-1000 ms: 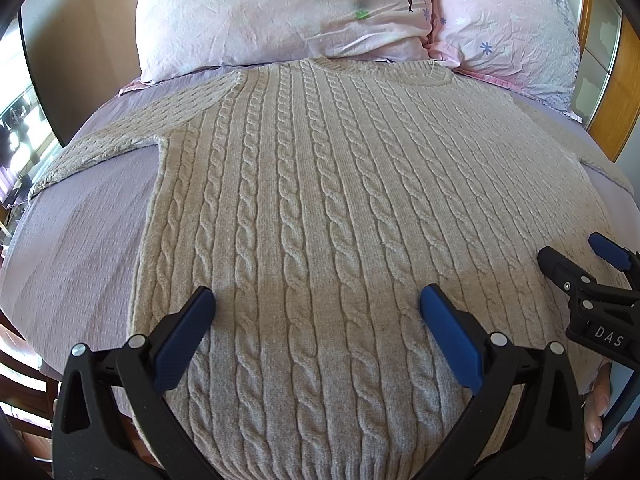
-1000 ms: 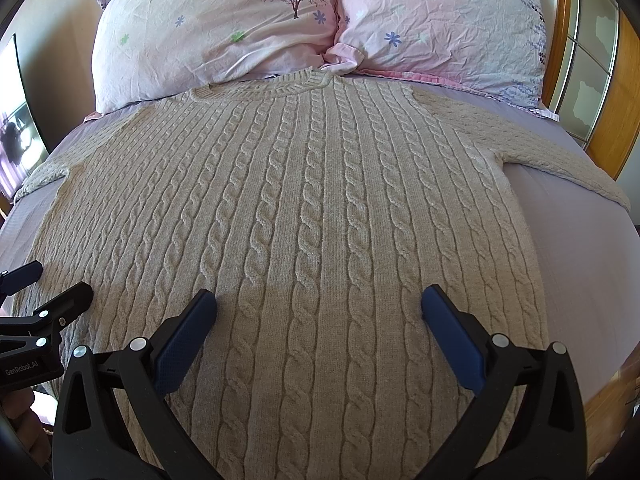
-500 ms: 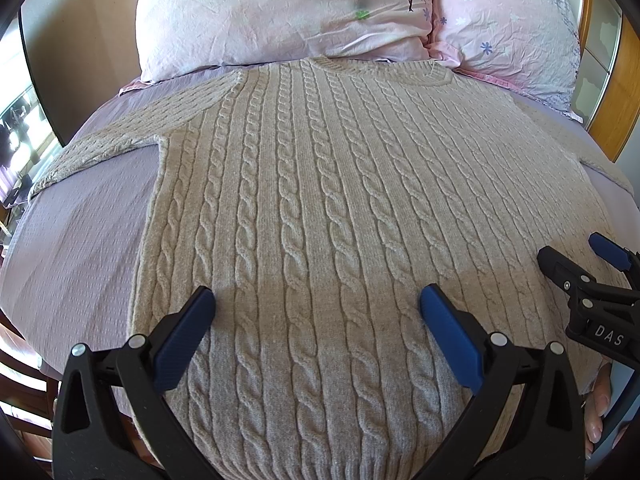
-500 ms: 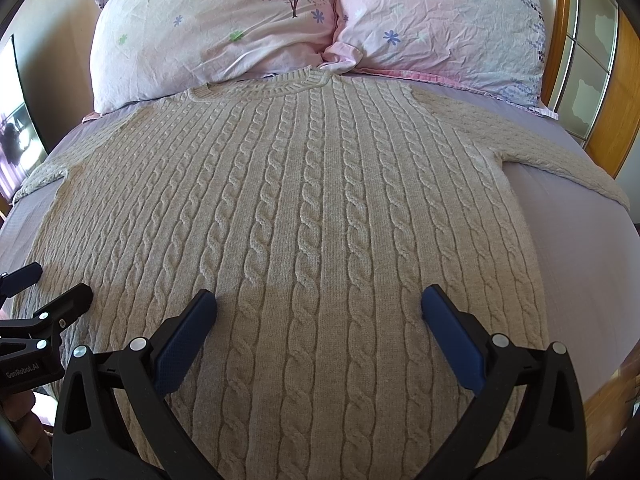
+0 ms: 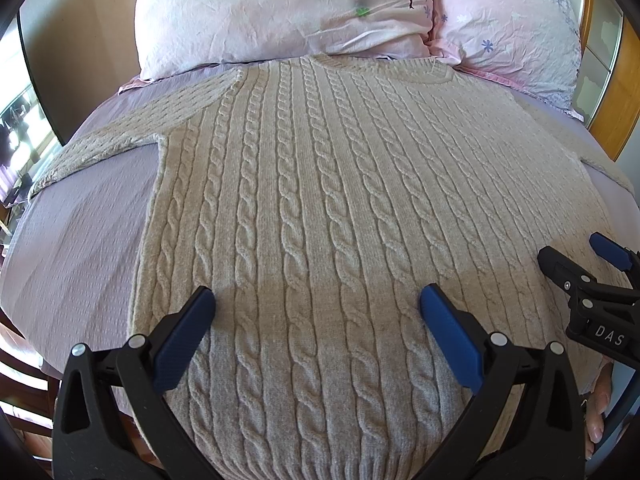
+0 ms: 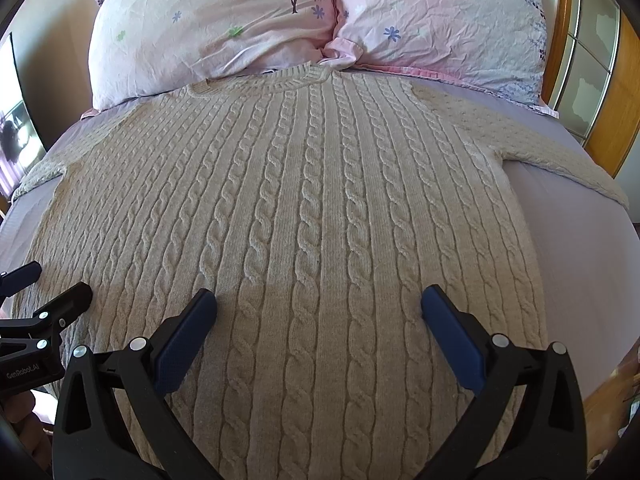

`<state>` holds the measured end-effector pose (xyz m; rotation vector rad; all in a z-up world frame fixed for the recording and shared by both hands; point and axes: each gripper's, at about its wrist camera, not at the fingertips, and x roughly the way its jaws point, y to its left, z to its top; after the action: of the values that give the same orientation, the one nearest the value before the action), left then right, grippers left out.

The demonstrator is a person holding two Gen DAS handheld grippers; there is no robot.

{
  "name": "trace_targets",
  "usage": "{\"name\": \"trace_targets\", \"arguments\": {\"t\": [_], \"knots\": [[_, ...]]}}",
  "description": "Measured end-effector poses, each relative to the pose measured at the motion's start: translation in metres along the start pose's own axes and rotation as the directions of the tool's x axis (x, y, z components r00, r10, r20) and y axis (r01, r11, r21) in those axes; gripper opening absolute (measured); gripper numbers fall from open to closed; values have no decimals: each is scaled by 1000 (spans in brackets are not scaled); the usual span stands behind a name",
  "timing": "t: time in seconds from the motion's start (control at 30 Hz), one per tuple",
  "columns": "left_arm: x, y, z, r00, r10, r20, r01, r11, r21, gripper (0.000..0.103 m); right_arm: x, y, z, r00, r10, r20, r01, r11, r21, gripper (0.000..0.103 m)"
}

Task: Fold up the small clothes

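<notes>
Two grippers, both w/ jaws spread wide and nothing between them, hang above the hem end of a beige cable-knit sweater (image 5: 320,208) laid flat, front up, on a lilac bed sheet (image 5: 72,248).

L wrist view, left to right: sheet bare at 9 o'clock; sweater's left sleeve (image 5: 120,136) runs out toward 10 o'clock, lying on the sheet. Left gripper (image 5: 316,308) sits at 6 o'clock, blue pads (image 5: 180,344) over the knit near the hem; contact w/ fabric cannot be told. Sweater body fills the centre, neckline at 12 o'clock just touching the pink floral pillows (image 5: 280,16). Right gripper (image 5: 576,260) enters at 3–4 o'clock, over the sweater's right edge, black frame marked "DAS".

R wrist view, left to right: left gripper (image 6: 52,288) pokes in at 8 o'clock over the knit's left edge. Right gripper (image 6: 318,308) at 6 o'clock, pads (image 6: 452,340) apart above the lower body. Collar at 12 o'clock meets the two pillows. Right sleeve (image 6: 540,140) extends toward 2 o'clock across the sheet; wooden headboard frame (image 6: 612,120) beyond, at 2–3 o'clock.
</notes>
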<state>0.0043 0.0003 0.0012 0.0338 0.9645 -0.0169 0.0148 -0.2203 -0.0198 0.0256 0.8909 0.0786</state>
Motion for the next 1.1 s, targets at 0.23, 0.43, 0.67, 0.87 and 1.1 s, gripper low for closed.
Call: {"name": "trace_targets", "arguments": {"t": [0.23,0.43,0.67,0.87,1.1], "knots": [[1,0,0,1000,-7,1,7,1000,13,101,0,-2,-2,997,74,40,-70,993,-92,102],[-13,2,4,996,26,88,-33,997,72,101,-32,-120,37,960,160,229,-203,963,180,102],[-16,52,41,980,-34,194,44,998,-48,101,-4,-355,49,973,-24,229,-177,557,812,70],[0,103,53,966,-108,234,150,974,-171,101,31,-429,37,973,-72,219,-180,356,917,51],[-5,158,58,954,-7,300,97,953,-288,101,42,-456,29,963,-173,206,-149,292,945,11]]}}
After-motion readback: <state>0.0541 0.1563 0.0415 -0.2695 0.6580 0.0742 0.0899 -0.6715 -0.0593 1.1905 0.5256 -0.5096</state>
